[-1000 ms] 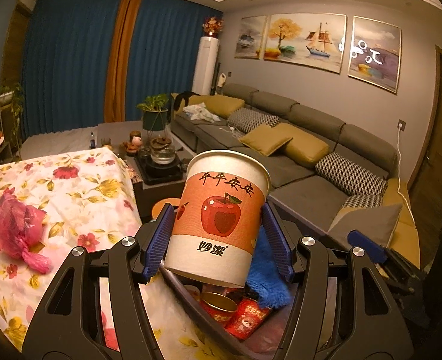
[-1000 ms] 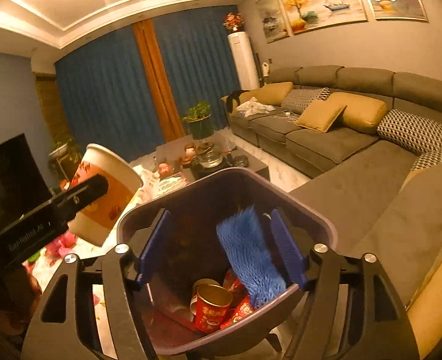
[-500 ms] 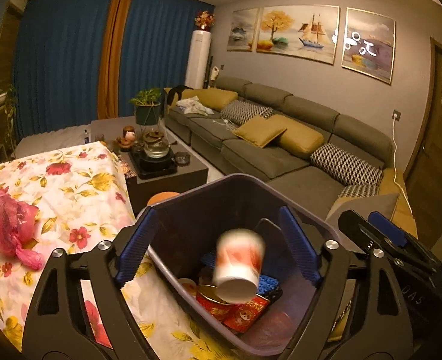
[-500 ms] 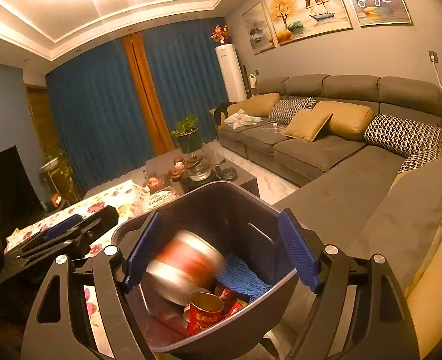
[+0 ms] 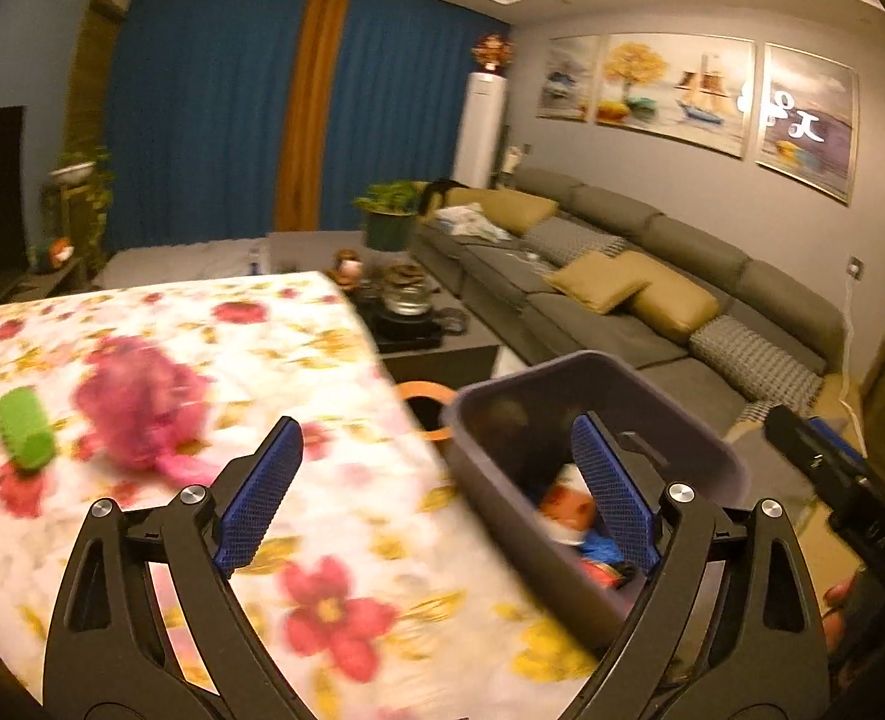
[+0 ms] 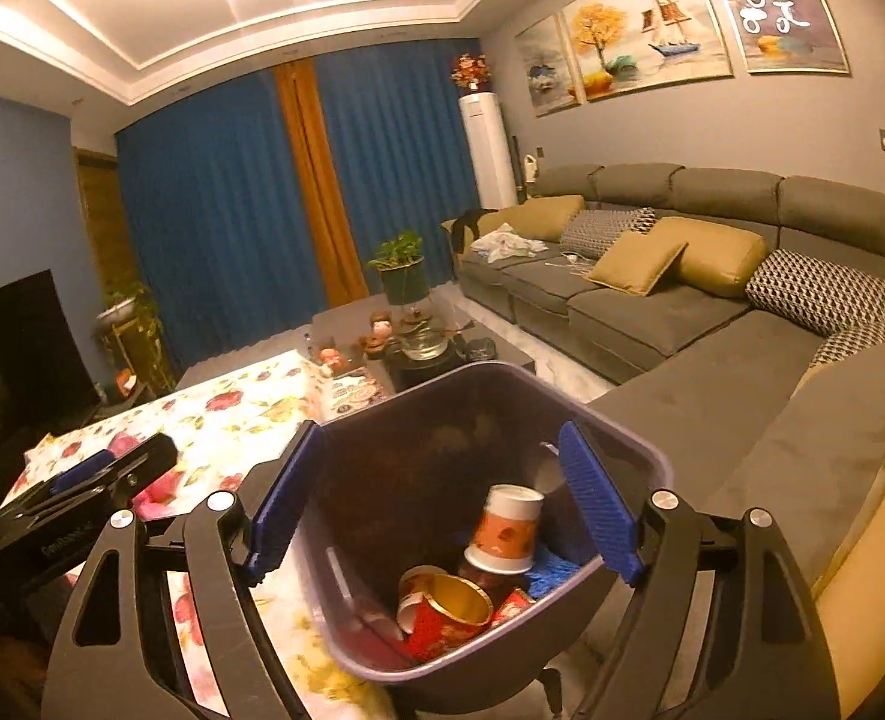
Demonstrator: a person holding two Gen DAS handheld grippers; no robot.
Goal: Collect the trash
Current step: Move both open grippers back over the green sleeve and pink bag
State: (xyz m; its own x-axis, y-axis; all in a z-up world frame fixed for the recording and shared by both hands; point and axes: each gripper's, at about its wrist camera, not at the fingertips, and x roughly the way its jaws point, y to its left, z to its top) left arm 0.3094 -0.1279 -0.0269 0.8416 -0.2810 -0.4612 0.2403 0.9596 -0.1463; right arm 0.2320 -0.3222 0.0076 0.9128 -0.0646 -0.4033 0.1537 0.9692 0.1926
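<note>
My left gripper [image 5: 436, 495] has just been opening; its jaws stand wide with nothing between them, left of the purple bin [image 6: 622, 438]. The paper cup [image 6: 505, 528] lies upside down inside the bin. My right gripper [image 6: 442, 510] stands apart too, straddling the bin without gripping, the cup between its fingers.

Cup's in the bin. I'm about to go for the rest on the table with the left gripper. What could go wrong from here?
1. The pink bag looks soft and crumpled, so the open left gripper may pinch only a fold and let it slip.
2. The green item lies right beside it and could get dragged along.
3. The bin stands at the table edge, framed by the open right gripper; a bump might tip it.
</note>
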